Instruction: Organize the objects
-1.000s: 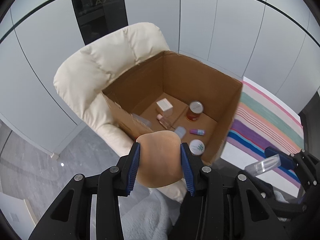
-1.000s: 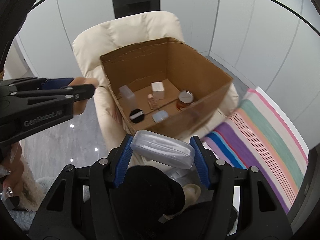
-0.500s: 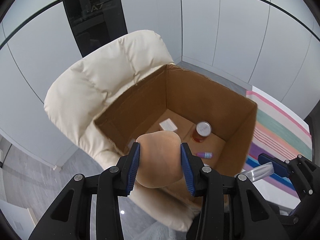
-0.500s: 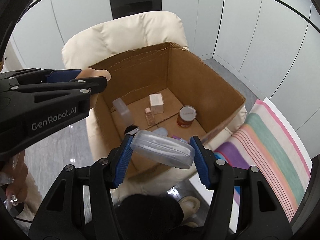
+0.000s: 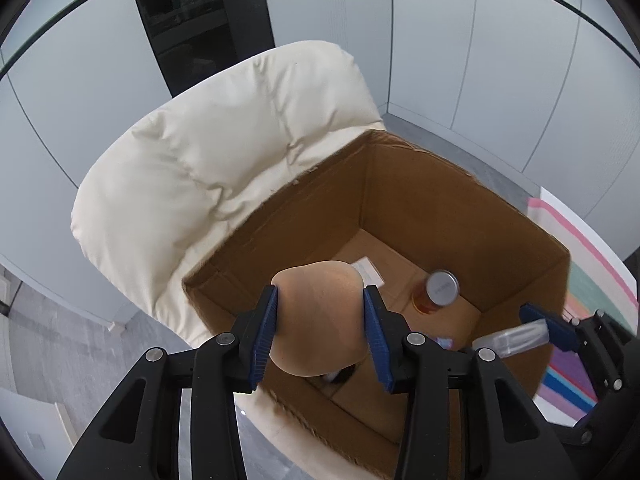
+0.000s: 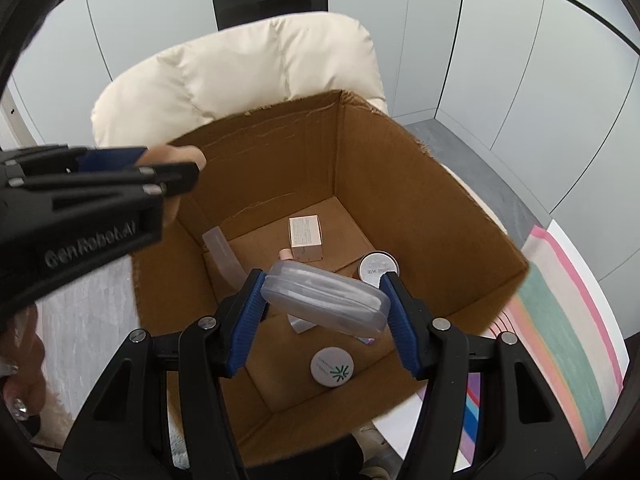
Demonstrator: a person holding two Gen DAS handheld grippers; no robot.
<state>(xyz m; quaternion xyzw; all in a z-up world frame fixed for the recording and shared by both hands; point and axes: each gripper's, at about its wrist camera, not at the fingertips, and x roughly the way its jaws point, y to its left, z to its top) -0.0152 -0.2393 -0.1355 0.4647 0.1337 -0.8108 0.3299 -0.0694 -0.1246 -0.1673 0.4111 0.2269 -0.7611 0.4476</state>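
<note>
My left gripper (image 5: 320,300) is above the near left part of an open cardboard box (image 5: 440,208). Its blue pads still touch a beige egg-shaped sponge (image 5: 320,320), and its jaws are opening slightly. My right gripper (image 6: 325,284) is shut on a clear flat plastic case (image 6: 326,300), held crosswise above the box's (image 6: 400,184) inside. The right wrist view shows the left gripper (image 6: 176,172) at the box's left wall, with the sponge (image 6: 180,154) sticking out past its fingers.
The box sits on a cream padded armchair (image 6: 240,64). Inside lie a small pink carton (image 6: 305,238), a silver-lidded amber jar (image 5: 440,290), a white round jar (image 6: 332,366) and a translucent bottle (image 6: 222,248). A striped rug (image 6: 560,320) lies to the right. A hand (image 6: 24,380) shows at the lower left.
Both grippers have moved forward and a little down, from in front of the box to above its opening. Each still carries its object.
</note>
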